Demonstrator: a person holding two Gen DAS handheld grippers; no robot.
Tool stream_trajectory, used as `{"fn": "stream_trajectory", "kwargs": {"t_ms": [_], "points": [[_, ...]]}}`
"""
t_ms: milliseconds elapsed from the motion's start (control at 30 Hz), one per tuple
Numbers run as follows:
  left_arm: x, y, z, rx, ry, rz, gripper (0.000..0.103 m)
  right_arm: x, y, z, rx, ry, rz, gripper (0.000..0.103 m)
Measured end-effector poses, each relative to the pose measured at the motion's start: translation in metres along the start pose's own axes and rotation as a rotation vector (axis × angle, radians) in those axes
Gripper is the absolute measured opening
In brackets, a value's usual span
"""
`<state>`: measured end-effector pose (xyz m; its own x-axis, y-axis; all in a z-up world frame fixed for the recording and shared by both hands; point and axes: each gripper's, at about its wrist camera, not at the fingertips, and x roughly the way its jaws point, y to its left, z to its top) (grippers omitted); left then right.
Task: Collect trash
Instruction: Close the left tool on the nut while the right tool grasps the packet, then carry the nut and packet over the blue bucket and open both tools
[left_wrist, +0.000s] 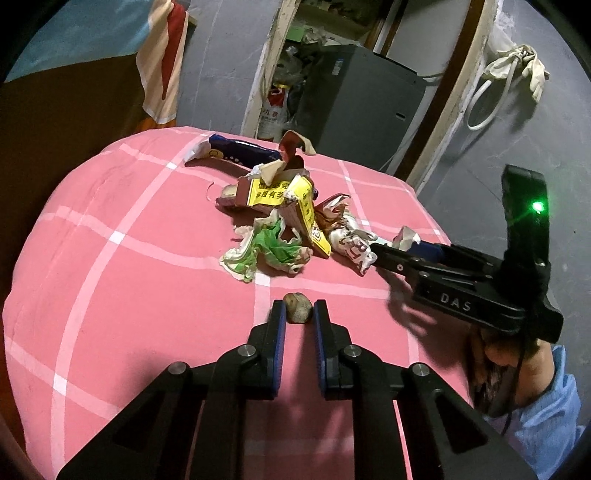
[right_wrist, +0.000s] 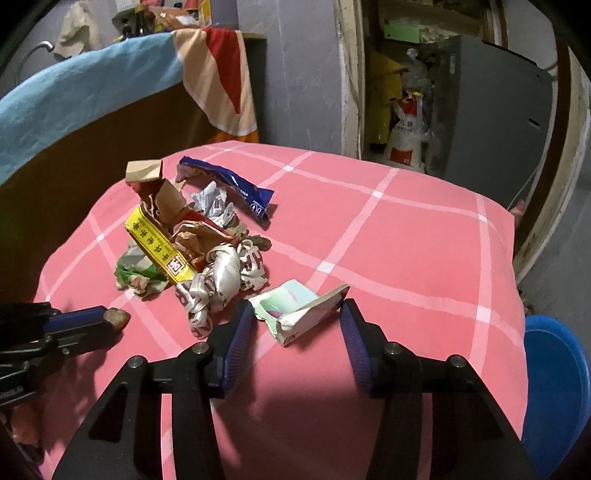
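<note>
Landmark = trash pile (left_wrist: 284, 218) in the middle of the pink checked cloth (left_wrist: 129, 295) covering a padded surface. Left tongs (left_wrist: 298, 308) sit on the near side of the pile, jaws parted w/ a small gap; a brownish lump (left_wrist: 298, 307) lies right btwn the tips on the cloth. Contact w/ the pads can't be told, so not clearly gripped. In the right wrist view the same lump (right_wrist: 117, 317) shows at the tip of the left tongs (right_wrist: 107, 317), near-left of the pile (right_wrist: 192, 240). Right tongs (right_wrist: 297, 314) are spread wide, released, at the pile's near-right edge; a torn white/teal carton scrap (right_wrist: 299, 306) lies btwn the two fingers, its right end close to the right pad, left end by the left pad, resting on the cloth. Left view shows right tongs (left_wrist: 384, 254) reaching in at the pile's right side. Pile has a yellow carton (right_wrist: 159, 251), crumpled white/red wrapper (right_wrist: 221, 280), green crumpled paper (left_wrist: 266, 251); a blue wrapper (right_wrist: 236, 188) lies on its far side. Blue bin (right_wrist: 554, 387) stands off the cloth's right edge, well apart from the pile.
</note>
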<state>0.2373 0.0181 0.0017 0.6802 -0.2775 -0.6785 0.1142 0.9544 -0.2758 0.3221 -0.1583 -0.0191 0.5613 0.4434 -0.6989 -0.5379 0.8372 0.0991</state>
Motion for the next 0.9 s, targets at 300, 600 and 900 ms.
{"fn": "stream_trajectory", "kwargs": {"t_ms": [300,600,900], "points": [[-0.02,-0.022,-0.002,0.038,-0.138,-0.015,0.012,-0.052,-0.004,-0.023,0.096,-0.227,-0.02,0.047],[-0.042,-0.071,0.015,0.059,-0.364,-0.108,0.012,-0.133,-0.012,-0.026,0.084,-0.539,-0.113,0.047],[-0.041,-0.132,0.049,0.108,-0.493,-0.224,0.012,-0.193,-0.045,-0.025,0.119,-0.698,-0.226,0.047]]}}
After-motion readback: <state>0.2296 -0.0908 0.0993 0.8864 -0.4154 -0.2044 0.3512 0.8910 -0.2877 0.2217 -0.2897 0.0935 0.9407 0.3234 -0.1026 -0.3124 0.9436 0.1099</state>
